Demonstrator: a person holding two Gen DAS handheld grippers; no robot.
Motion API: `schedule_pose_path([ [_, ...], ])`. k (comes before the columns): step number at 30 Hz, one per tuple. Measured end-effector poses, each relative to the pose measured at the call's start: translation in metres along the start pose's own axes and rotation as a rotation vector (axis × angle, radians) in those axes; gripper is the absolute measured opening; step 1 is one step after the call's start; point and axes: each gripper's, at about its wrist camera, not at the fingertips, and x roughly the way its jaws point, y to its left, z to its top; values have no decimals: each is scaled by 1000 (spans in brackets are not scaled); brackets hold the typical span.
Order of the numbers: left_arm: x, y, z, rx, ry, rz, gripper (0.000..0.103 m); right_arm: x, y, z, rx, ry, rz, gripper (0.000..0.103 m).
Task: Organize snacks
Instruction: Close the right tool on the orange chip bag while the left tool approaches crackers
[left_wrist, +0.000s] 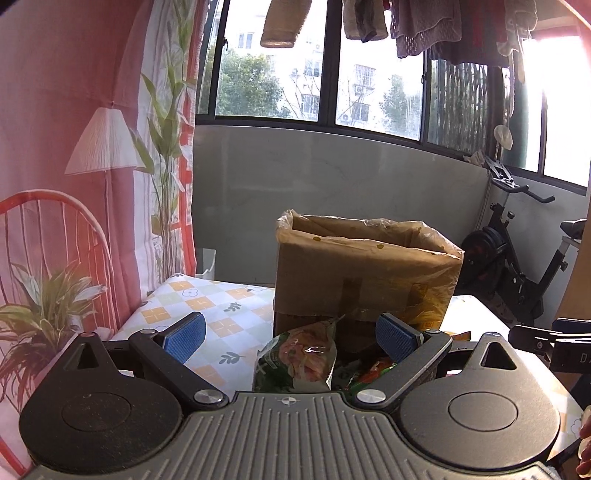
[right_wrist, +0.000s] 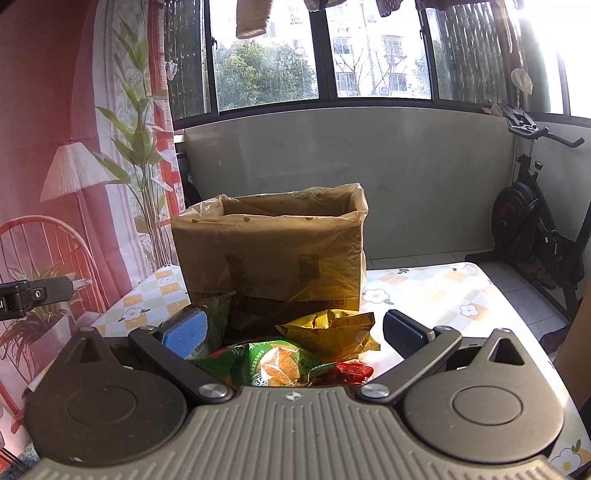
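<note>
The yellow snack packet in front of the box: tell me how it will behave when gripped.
The yellow snack packet looks crinkled and puffy, so it will probably crumple and flex between the pads. It seems light for its size. Its glossy film may slip.

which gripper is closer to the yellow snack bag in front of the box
Right. The yellow snack bag lies between the right gripper's open jaws. The left gripper frames a green packet beside it.

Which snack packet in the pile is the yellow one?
The crumpled yellow packet, at the back of the pile nearest the lined cardboard box. The others are green or red.
</note>
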Motion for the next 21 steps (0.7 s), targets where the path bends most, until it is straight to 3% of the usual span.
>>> schedule_pose_path([
  [5, 19, 1, 0, 14, 32, 20, 100, 17, -14, -3, 10, -3, -31, 103],
  [10, 34, -4, -8, 69, 14, 54, 100, 28, -30, -14, 3, -47, -72, 103],
  [12, 42, -7, -13, 95, 21, 79, 100, 37, -40, -20, 21, -12, -68, 103],
  [17, 61, -9, -23, 123, 66, 37, 99, 58, -58, -36, 102, 83, -84, 103],
  [21, 72, -15, -31, 145, 86, 27, 99, 70, -53, -51, 52, 127, -63, 103],
])
